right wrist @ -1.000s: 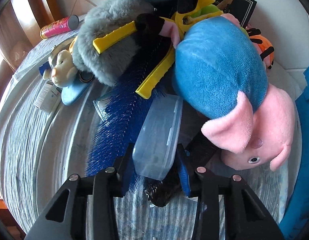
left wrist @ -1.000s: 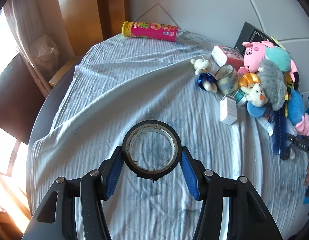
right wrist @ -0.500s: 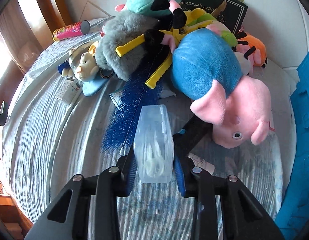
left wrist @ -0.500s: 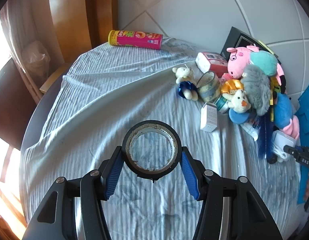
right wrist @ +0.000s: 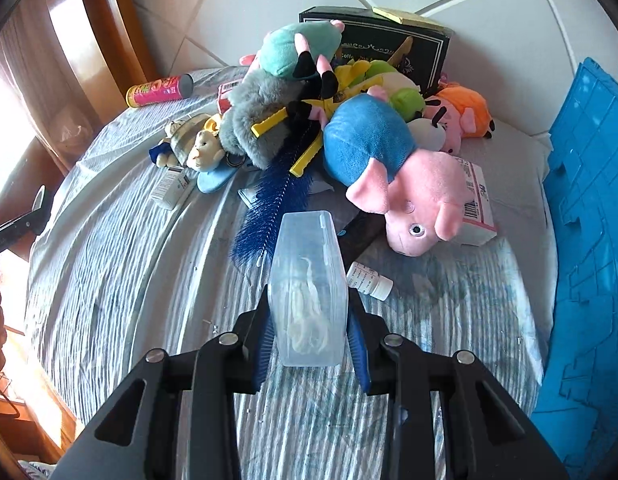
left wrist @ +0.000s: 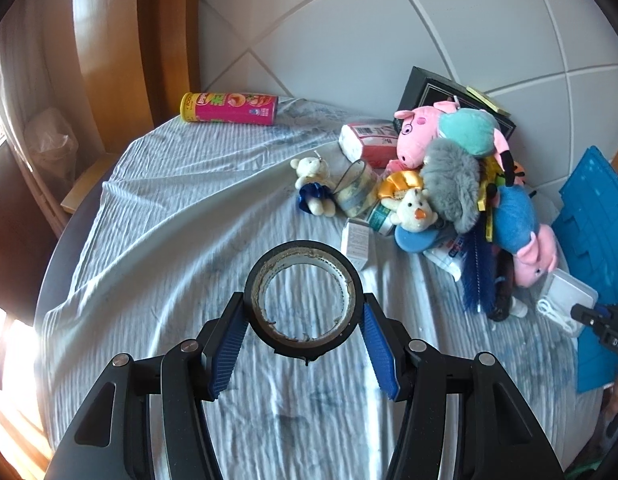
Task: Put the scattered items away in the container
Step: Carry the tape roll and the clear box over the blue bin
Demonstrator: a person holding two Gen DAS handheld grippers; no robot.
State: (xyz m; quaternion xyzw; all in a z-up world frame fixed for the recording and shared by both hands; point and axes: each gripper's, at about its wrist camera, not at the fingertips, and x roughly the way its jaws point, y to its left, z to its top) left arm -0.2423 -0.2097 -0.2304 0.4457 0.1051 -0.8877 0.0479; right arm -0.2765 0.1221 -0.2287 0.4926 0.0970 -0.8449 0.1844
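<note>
One roll of tape (left wrist: 303, 294), one clear plastic case (right wrist: 307, 292) and one pink snack can (left wrist: 229, 108). Three pig plushes: one in teal (left wrist: 437, 128), one in blue (right wrist: 383, 160), one in orange (right wrist: 463, 118). One grey furry plush (right wrist: 255, 118), one small white bear (left wrist: 314, 184), one blue bristle brush (right wrist: 269, 216), one black box (right wrist: 393, 50) and one small white bottle (right wrist: 369, 280).

The right gripper (right wrist: 309, 320) clamps a clear plastic box (right wrist: 307, 276) above the striped cloth (right wrist: 109, 260). Beyond it lie a blue brush (right wrist: 269, 208) and plush toys (right wrist: 373, 148).
</note>
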